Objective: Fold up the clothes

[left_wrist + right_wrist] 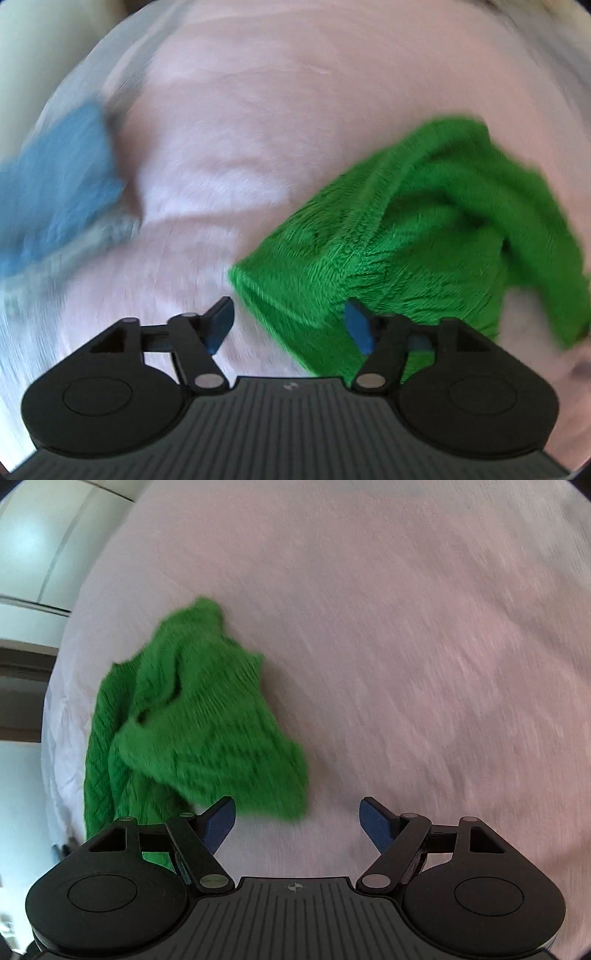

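A crumpled green knit garment lies on a pale pink sheet. In the left wrist view it is right of centre, and my left gripper is open just above its near corner, holding nothing. In the right wrist view the same green garment lies to the left, with its near edge by my left fingertip. My right gripper is open and empty over bare pink sheet.
A blue cloth with a pale grey edge lies at the left in the left wrist view, blurred. The sheet's left edge drops off toward white cabinet doors and a dark gap.
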